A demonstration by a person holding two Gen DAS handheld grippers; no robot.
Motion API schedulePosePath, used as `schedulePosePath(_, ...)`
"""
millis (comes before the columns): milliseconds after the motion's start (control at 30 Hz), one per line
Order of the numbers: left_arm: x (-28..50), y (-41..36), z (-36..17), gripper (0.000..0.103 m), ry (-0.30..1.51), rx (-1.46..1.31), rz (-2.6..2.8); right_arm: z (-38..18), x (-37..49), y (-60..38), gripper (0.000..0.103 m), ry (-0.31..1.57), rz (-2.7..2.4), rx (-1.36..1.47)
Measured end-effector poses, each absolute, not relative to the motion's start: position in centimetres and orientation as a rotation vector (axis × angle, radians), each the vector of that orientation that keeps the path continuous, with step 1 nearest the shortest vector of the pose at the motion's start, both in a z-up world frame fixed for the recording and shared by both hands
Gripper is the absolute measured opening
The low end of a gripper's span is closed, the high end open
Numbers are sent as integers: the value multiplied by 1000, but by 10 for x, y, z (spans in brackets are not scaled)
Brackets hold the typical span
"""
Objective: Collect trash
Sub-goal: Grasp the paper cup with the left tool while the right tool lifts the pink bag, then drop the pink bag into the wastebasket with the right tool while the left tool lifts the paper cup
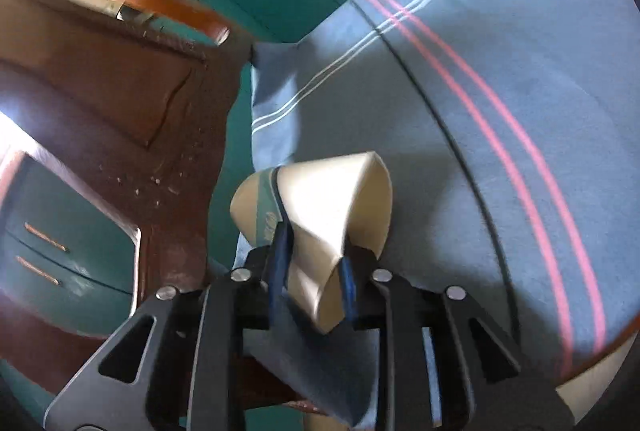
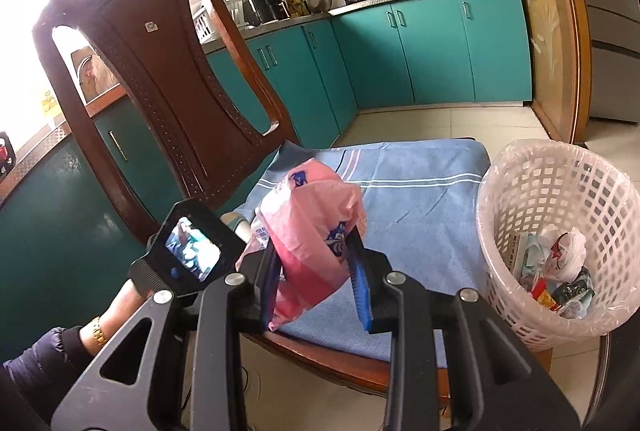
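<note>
A cream paper cup [image 1: 320, 207] with a teal band lies on its side on the blue striped cloth [image 1: 480, 111]. My left gripper [image 1: 316, 251] is shut on the cup, whose wall is pinched flat between the blue pads. In the right wrist view my right gripper [image 2: 314, 251] is shut on a crumpled pink plastic bag [image 2: 312, 215] and holds it just above the cloth [image 2: 420, 199]. The cup's end [image 2: 236, 223] peeks out left of the bag. A white lattice trash basket [image 2: 520, 319] with a clear liner stands at the right, with several wrappers inside.
The cloth covers a dark wooden chair seat, and its carved backrest [image 2: 160, 71] rises at the left. A person's hand with a gold watch [image 2: 98, 331] holds the left tool. Teal kitchen cabinets [image 2: 440, 51] and a tiled floor lie beyond.
</note>
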State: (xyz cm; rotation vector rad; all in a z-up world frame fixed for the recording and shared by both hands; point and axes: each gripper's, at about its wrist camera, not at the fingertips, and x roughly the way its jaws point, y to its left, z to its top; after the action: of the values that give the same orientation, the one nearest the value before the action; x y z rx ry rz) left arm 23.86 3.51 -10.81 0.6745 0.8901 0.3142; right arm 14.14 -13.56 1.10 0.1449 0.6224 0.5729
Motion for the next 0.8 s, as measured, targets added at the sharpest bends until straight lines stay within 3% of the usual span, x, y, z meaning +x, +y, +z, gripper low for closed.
schedulePosePath(100,234,41,-87,3,828,601,308,12,140,-135,32,615,574,135)
schedulePosePath(367,160,42,23,3,558,65,-42,16,136,-139,32,582,552,127)
schedulePosePath(467,144,37,28,3,558,-66,-153,15,135,-137,32,578,541,117)
schedulePosePath(800,155,24,7,3,652,-126,-207,18,143,-147,32,541,428,91)
